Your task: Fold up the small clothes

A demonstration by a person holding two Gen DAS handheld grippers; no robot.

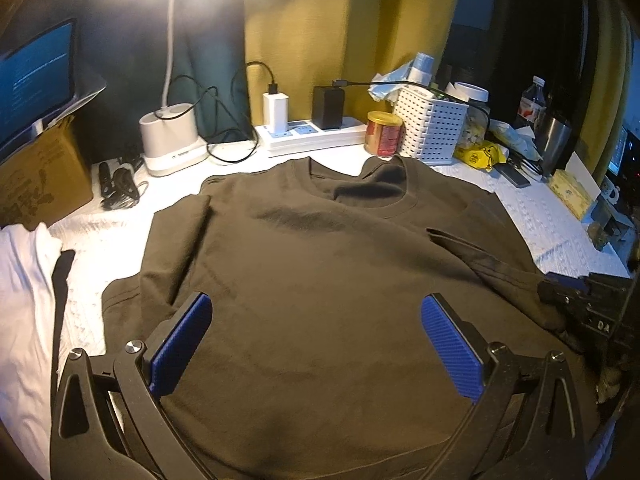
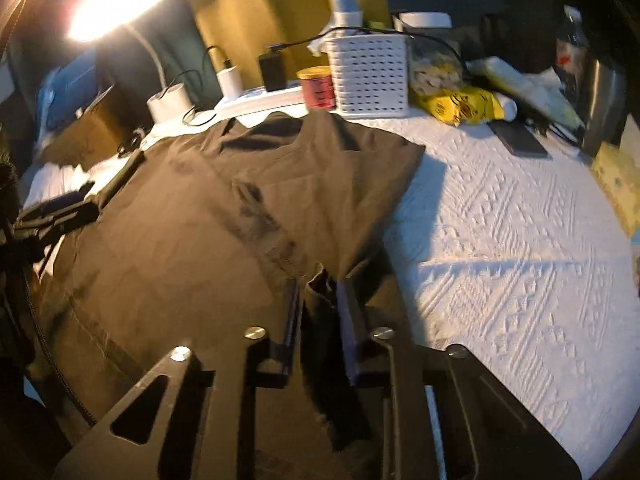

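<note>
Left wrist view: a dark brown T-shirt (image 1: 320, 272) lies spread flat, neckline away from the camera, on a white textured cloth (image 1: 552, 220) covering the table. The left gripper (image 1: 316, 320) hovers over the shirt's lower middle, its blue-padded fingers (image 1: 184, 340) spread wide with nothing between them. Beyond the shirt's collar stand a white power strip (image 1: 316, 136) with chargers plugged in, a red and gold can (image 1: 383, 133) and a white perforated basket (image 1: 430, 128); a lit desk lamp (image 1: 172, 136) stands left of the strip. The right gripper (image 1: 576, 300) shows as a dark shape at the shirt's right edge. Right wrist view, somewhat blurred: the same T-shirt (image 2: 180, 220) fills the left and centre, with its right sleeve lifted off the white cloth (image 2: 520, 240). The right gripper (image 2: 320, 292) has its fingers (image 2: 294, 308) drawn narrow, pinching a bunch of the sleeve fabric between them. The basket (image 2: 370, 76) and can (image 2: 318, 88) stand just beyond the shirt's collar, and a yellow packet (image 2: 460, 106) lies right of the basket.
</note>
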